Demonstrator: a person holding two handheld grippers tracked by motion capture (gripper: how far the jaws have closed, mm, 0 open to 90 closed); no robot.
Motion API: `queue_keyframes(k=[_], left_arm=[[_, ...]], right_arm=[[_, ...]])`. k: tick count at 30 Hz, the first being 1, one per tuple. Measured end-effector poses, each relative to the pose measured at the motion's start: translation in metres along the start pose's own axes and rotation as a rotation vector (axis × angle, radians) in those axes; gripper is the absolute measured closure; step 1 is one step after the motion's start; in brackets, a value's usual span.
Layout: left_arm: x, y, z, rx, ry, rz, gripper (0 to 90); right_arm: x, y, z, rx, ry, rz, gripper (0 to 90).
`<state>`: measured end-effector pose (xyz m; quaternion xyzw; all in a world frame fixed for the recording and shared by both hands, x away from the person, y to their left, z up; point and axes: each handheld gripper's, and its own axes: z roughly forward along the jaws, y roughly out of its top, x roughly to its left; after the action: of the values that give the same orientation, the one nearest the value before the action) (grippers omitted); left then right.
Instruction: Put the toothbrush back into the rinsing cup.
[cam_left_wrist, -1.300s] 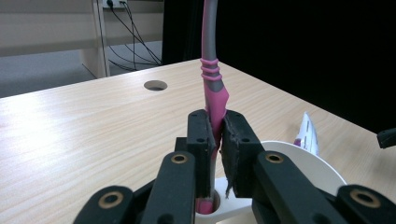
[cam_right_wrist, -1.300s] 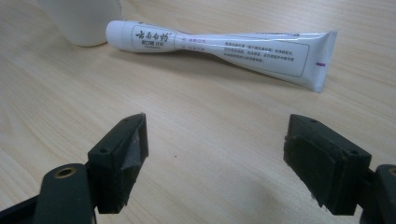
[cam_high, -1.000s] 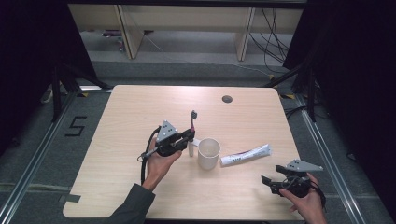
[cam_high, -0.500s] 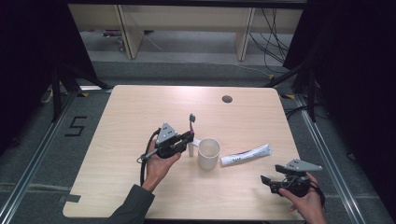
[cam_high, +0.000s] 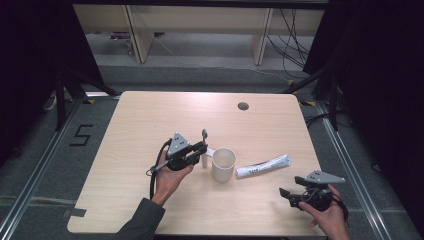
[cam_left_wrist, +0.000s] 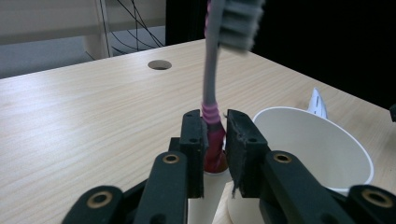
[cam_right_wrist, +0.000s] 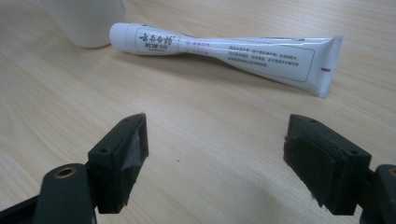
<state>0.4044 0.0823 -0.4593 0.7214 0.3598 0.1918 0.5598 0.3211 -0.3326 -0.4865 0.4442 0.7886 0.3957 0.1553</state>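
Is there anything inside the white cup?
The cup looks empty: the left gripper view shows only its bare white inner wall. The bottom is hidden by the near rim and the left tool, which holds the toothbrush beside the cup, not in it.

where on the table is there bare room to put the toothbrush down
The far half of the table, up to the round hole, is bare, as is the near left corner. It is crowded mid-table: left gripper holding the toothbrush beside the cup, then the toothpaste tube, with the open right gripper near it.
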Motion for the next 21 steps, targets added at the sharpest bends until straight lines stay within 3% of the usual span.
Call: queue_keyframes(k=[2, 7, 10, 21], left_arm=[[-0.001, 0.001, 0.000, 0.000, 0.015, -0.010, 61.3], [0.001, 0.002, -0.005, -0.002, 0.029, -0.025, 49.2], [0.001, 0.005, -0.010, -0.003, 0.028, -0.048, 45.6], [-0.006, 0.007, -0.027, 0.023, 0.018, -0.044, 39.1]], right_arm=[[0.000, 0.000, 0.000, -0.001, -0.001, 0.002, 22.6], [0.000, 0.000, 0.000, 0.001, -0.002, 0.001, 22.6], [0.000, 0.000, 0.000, -0.001, -0.002, 0.001, 22.6], [0.000, 0.000, 0.000, 0.000, -0.004, 0.004, 22.6]])
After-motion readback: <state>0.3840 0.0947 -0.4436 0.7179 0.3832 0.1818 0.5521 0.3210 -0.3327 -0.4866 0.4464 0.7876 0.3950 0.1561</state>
